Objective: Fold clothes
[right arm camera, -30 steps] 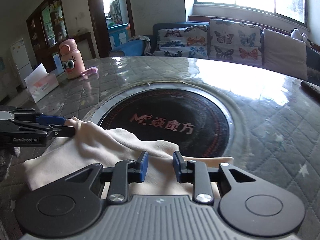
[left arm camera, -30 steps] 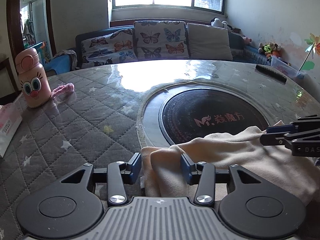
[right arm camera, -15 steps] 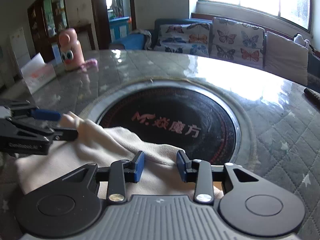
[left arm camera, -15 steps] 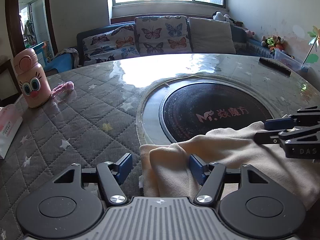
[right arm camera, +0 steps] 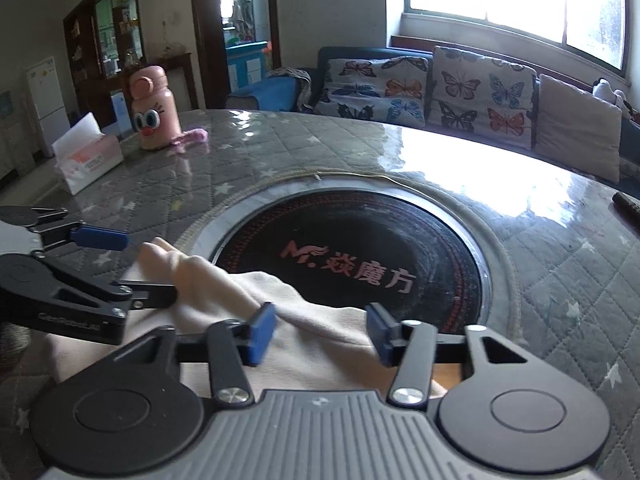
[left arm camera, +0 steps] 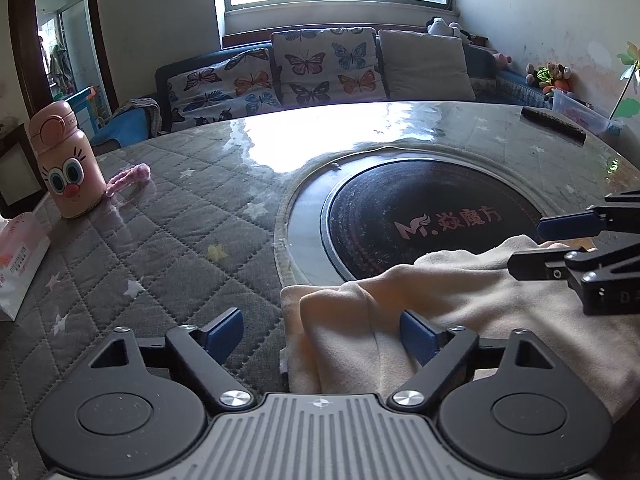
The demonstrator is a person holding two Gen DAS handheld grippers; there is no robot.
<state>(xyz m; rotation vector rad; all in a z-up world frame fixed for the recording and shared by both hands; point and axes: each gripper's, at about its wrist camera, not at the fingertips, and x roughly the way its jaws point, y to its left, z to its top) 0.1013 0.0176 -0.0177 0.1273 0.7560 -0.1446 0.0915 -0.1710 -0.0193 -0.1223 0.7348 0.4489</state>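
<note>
Clearly the cream garment (left arm camera: 452, 304) lies bunched at the round table's (left arm camera: 168, 240) near edge, partly over the black hotplate (left arm camera: 432, 216). Both the left gripper (left arm camera: 322, 330) and right gripper (right arm camera: 320, 330) gape wide, holding nothing. Soft, limp fabric: best pinched at a hem corner.

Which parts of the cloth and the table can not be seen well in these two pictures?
- Near edge of the cream garment: hidden in both wrist views by each gripper's own body.
- What kind of garment it is: bunched folds, cannot tell.
- Its right end: behind the right gripper in the left view, where the picture ends.
- Print on the tissue box: too small; the left view's edge cuts it off.
- Dark object at the table rim: cut off in the right view.
</note>
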